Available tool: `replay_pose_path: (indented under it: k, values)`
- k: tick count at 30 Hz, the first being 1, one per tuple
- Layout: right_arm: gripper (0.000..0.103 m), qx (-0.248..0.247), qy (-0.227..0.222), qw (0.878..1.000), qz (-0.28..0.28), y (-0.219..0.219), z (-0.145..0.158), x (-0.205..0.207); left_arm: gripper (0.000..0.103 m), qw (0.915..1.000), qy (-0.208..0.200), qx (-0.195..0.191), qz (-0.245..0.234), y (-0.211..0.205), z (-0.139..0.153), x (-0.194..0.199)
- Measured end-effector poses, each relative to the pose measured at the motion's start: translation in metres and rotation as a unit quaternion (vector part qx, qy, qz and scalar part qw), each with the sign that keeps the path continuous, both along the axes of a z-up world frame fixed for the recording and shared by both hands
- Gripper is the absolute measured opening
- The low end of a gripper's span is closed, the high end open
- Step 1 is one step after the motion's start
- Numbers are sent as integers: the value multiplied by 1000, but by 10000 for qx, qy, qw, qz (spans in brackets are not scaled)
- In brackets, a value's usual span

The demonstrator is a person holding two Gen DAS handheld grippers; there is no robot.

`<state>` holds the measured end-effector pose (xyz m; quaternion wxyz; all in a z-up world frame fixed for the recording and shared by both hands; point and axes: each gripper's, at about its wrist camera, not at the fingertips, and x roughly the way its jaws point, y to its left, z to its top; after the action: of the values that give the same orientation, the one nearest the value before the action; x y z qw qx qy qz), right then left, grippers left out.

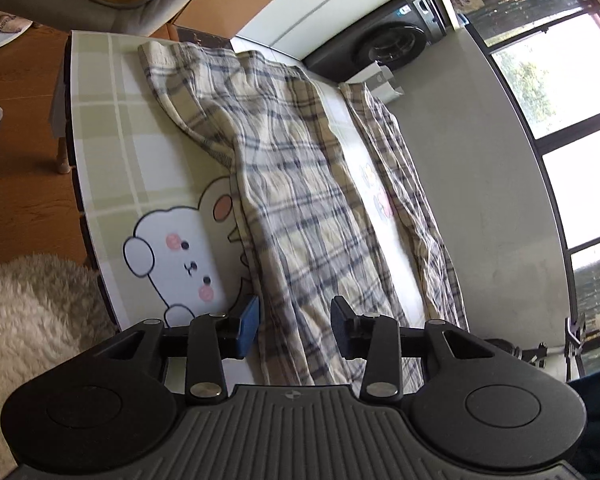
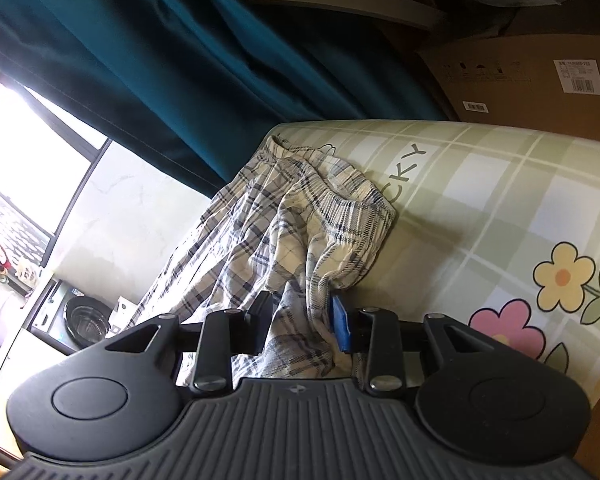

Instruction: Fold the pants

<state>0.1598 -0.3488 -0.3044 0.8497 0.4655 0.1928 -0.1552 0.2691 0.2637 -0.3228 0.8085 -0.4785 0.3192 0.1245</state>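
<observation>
Teal curtain (image 2: 180, 60), cardboard box (image 2: 520, 92) (barcode labels), washer (image 1: 392, 42)

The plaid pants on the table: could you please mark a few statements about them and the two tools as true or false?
1. The pants are plaid. True.
2. The table cover is plain white. False: it is green checked with a cartoon bear and flowers.
3. The right tool has bunched cloth between its fingers. True.
4. The left tool is clamped shut. False: its fingers stand apart over a pant leg.
5. The pants are neatly folded. False: the legs lie spread out, the waistband crumpled.
</observation>
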Motion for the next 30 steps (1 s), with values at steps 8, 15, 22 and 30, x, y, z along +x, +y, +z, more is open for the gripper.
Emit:
replay_pose_path:
  k: [8,15,22,30]
  values:
    - [35,103,-21,9999,-88,-7,-4,-3,36,9990,-259,305,204,5,-4,22]
    - [35,-45,61,10000,-52,-10,-4,1,34,9952,-431,531,698,24,-4,38]
    - [12,-30,203,9997,-118,-11,-5,7,16,9919,-300,934,807,29,0,52]
    - [8,-550,-146,9981,-224,-13,40,-2,4,9824,-1171,1412,359,27,56,31]
